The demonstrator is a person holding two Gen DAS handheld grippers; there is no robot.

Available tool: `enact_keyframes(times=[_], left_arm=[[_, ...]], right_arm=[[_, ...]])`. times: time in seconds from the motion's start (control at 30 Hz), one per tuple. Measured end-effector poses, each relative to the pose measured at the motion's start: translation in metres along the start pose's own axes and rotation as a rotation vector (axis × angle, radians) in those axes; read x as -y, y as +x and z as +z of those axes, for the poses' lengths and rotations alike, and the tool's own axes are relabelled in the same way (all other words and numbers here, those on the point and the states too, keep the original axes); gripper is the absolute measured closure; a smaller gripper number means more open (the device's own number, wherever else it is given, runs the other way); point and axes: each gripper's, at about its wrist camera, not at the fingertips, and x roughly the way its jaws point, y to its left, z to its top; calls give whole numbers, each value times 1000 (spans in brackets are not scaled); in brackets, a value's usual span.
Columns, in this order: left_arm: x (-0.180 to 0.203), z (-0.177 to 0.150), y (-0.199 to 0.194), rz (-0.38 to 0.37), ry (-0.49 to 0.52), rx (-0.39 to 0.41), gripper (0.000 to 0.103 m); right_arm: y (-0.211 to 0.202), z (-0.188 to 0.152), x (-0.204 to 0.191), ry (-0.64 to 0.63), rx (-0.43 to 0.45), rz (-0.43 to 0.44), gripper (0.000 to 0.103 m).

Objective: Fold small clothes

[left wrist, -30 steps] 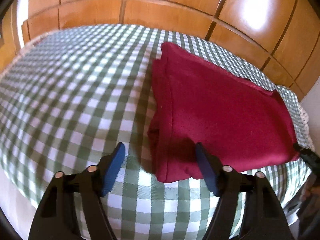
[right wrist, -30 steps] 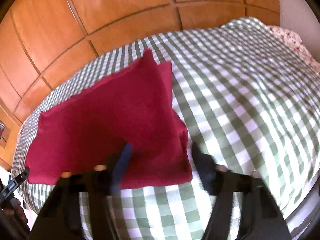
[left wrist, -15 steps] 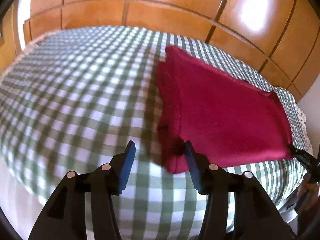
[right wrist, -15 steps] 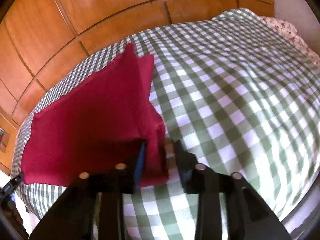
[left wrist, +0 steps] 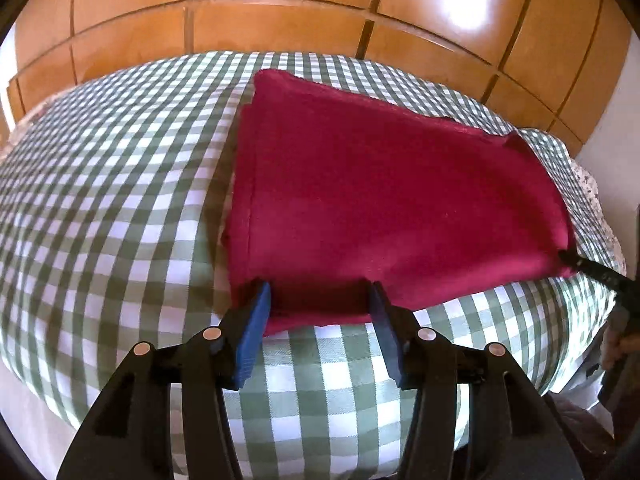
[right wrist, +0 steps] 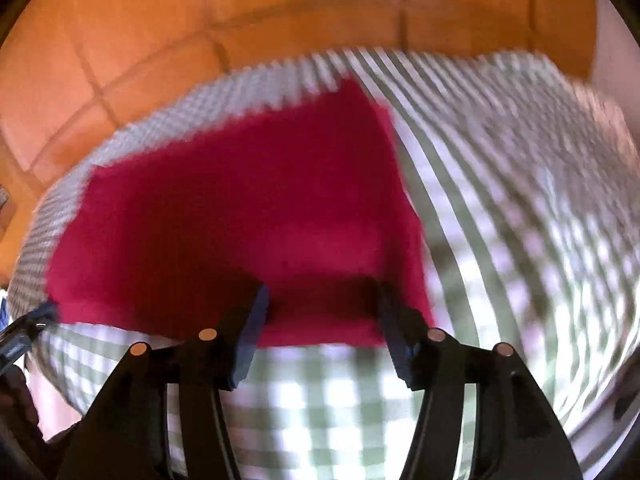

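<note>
Since the earlier frames both grippers have shifted inward along the near hem of the cloth (left wrist: 384, 200): the left corner, formerly beside the left gripper (left wrist: 318, 304), now sits between its fingers, and the right one likewise straddles its corner.

Left gripper: jaws about half open, blue pads (left wrist: 256, 320) either side of the cloth's near-left corner. The hem lies flat between them; the pads do not pinch it. Nothing is gripped.

Right gripper (right wrist: 322, 308): jaws opening, about half apart, fingers (right wrist: 396, 332) set over the near-right corner. Heavy motion blur in this view; the cloth (right wrist: 248, 216) lies between the fingers, not clamped as far as can be seen.

Cloth: dark red, folded flat, a second layer edge showing along its left side. It rests on the checked cover (left wrist: 104, 216), near edge close to the front of the bed, far edge running toward the panelling.

Beyond the bed stands an orange wood panelled wall (left wrist: 304, 4). No containers in view.
</note>
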Motion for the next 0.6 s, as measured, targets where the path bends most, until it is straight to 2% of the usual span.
enact_keyframes(times=[0.07, 0.17, 0.27, 0.4, 0.6], left_arm=[[4, 1, -5, 6, 8, -1, 53], [11, 8, -19, -41, 16, 45, 51], [19, 16, -25, -28, 33, 77, 42], [26, 38, -19, 2, 29, 96, 42], [30, 81, -5, 31, 27, 145, 42]], right_arm=[[-3, 2, 3, 6, -2, 20, 48], [-9, 5, -3, -6, 2, 9, 47], [-21, 12, -14, -39, 49, 18, 43], [-27, 29, -24, -53, 89, 40, 41], [-6, 63, -39, -57, 90, 22, 41]])
